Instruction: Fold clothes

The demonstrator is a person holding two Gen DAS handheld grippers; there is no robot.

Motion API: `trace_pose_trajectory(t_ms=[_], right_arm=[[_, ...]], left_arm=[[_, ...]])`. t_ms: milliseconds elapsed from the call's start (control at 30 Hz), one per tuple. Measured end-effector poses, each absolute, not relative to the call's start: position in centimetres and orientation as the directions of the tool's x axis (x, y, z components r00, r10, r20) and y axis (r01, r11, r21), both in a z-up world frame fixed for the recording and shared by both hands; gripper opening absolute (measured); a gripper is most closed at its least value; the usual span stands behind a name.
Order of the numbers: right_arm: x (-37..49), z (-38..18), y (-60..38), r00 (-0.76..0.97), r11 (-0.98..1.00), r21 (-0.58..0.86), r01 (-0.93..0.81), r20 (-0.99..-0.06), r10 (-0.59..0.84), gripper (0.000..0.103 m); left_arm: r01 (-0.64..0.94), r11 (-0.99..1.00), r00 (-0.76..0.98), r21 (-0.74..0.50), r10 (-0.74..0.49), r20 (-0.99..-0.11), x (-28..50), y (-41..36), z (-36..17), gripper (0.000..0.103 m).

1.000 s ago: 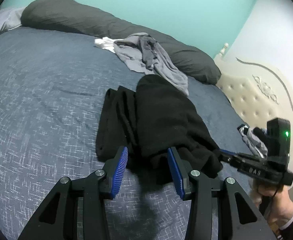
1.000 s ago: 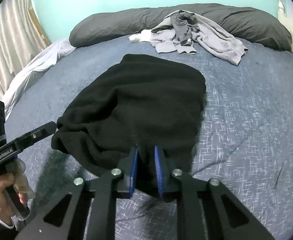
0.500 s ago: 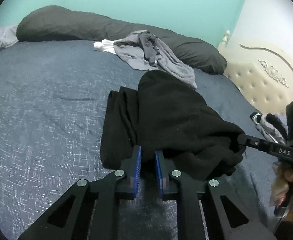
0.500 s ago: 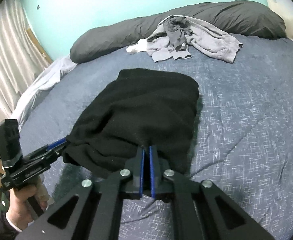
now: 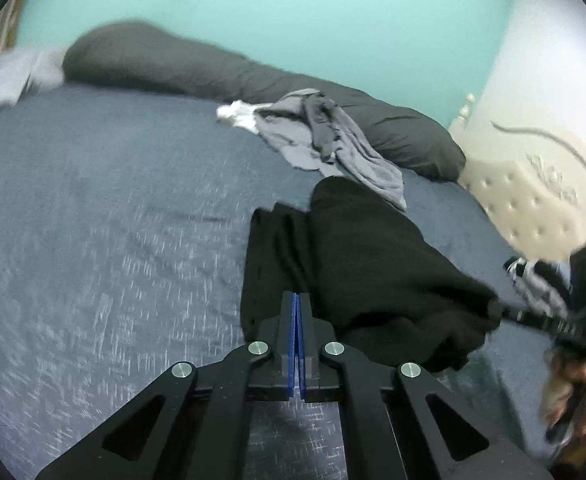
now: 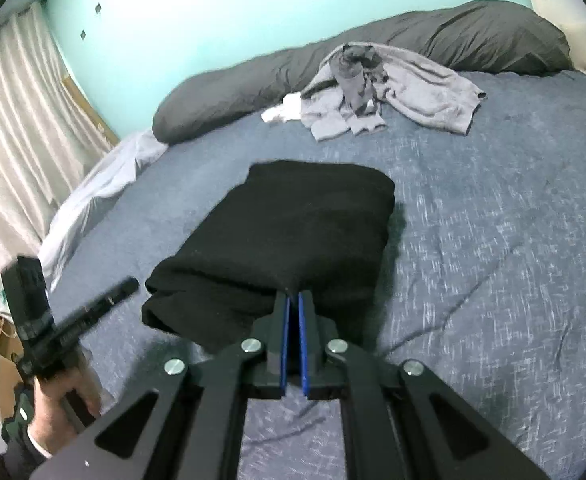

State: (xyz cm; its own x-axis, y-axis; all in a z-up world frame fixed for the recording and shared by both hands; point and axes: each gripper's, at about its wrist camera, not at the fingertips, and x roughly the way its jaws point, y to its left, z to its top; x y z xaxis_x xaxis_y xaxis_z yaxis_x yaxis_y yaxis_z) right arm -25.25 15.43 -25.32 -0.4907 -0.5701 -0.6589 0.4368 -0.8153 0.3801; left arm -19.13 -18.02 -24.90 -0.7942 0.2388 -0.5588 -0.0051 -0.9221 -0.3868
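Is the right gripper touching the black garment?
Touching. The right wrist view shows the right gripper with its fingers closed on the black garment's near edge.

garment [image 6: 305, 216] on bed [image 6: 493, 260], clothes pile [image 6: 385, 88] behind

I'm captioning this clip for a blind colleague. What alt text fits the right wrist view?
The right gripper is shut on the near edge of a folded black garment lying on a blue-grey bedspread. The left gripper is at its left edge; crumpled grey clothes lie by a dark pillow.
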Motion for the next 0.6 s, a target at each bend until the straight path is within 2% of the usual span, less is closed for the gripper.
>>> trace_pose_trajectory(t_ms=[267,400,500,600], right_arm=[[-24.7,-26.7,16.0,-0.47,-0.819,0.39,0.421,-0.679,-0.564,0.004],[-24.7,-26.1,15.5,-0.482,-0.821,0.372,0.433,-0.674,-0.559,0.007],[-24.6,-25.7,14.8,-0.492,-0.828,0.344,0.443,-0.679,-0.545,0.009],[-24.4,-25.2,13.8,-0.506,-0.835,0.288,0.468,-0.688,-0.52,0.022]], left_arm=[[-0.109,-0.905,-0.761,-0.41,0.342,-0.552,-19.3,-16.1,-24.9,0.002],[-0.145,-0.91,-0.729,-0.389,0.364,-0.58,-19.7,-14.9,-25.5,0.023],[-0.142,-0.919,-0.724,-0.367,0.349,-0.595,-20.0,-14.5,-25.8,0.025],[-0.127,-0.923,-0.722,-0.364,0.338,-0.603,-20.3,-14.6,-26.2,0.027]])
